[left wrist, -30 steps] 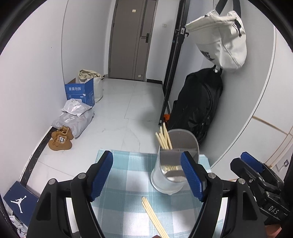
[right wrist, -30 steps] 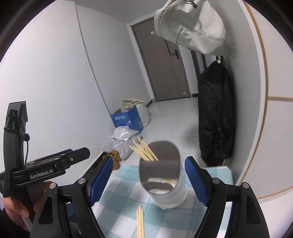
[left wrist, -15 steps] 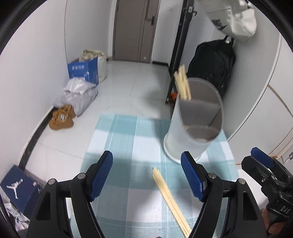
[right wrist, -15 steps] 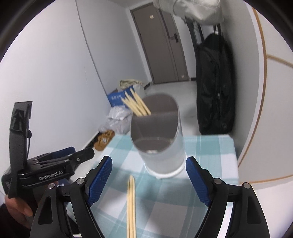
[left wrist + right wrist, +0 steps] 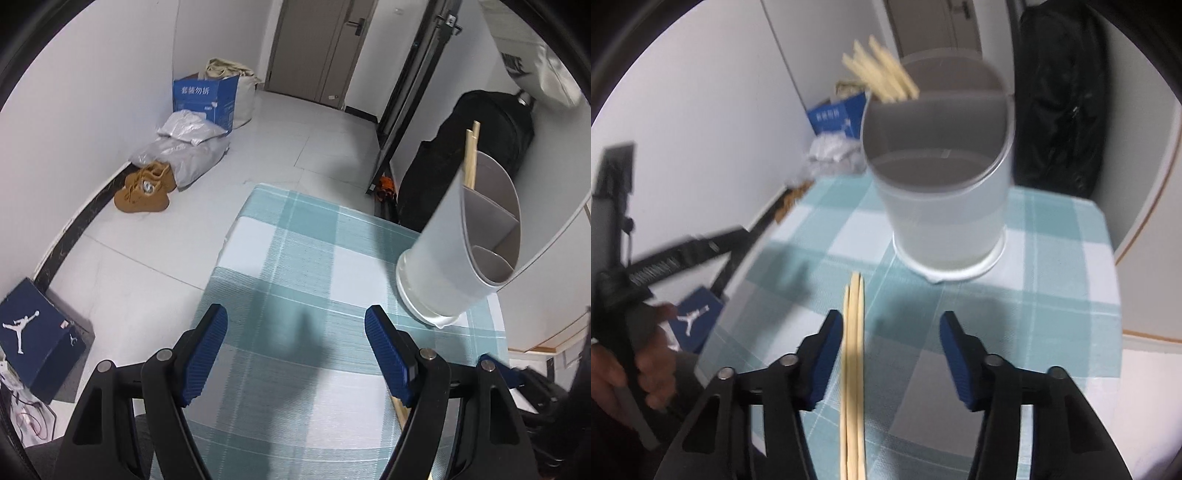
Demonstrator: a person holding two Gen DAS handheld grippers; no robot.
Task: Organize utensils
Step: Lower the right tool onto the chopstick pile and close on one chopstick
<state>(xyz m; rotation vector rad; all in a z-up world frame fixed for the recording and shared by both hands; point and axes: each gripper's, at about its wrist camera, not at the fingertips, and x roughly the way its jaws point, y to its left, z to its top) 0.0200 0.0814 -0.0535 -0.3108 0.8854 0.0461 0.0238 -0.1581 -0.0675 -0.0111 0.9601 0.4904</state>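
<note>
A pale grey divided utensil holder (image 5: 938,184) stands on the checked tablecloth (image 5: 1052,258), with several wooden chopsticks (image 5: 879,74) upright in its back compartment. Loose chopsticks (image 5: 853,350) lie on the cloth in front of it. My right gripper (image 5: 892,354) is low over them and its jaws are closing. The chopsticks lie between the jaws, close beside the left pad (image 5: 827,358), while the right pad stands well apart. My left gripper (image 5: 295,350) hangs open over bare cloth, left of the holder (image 5: 461,251). In the right wrist view a hand holds the left gripper (image 5: 646,266).
The table's left edge (image 5: 221,254) drops to a tiled floor with tan shoes (image 5: 146,188), a blue carton (image 5: 205,98) and a dark shoebox (image 5: 33,332). A black backpack (image 5: 1060,92) hangs by the wall behind the holder.
Both grippers have sunk toward the table. The right gripper's jaws have narrowed and now straddle the loose chopsticks. The left wrist view has swung left, so the holder sits at its right edge.
</note>
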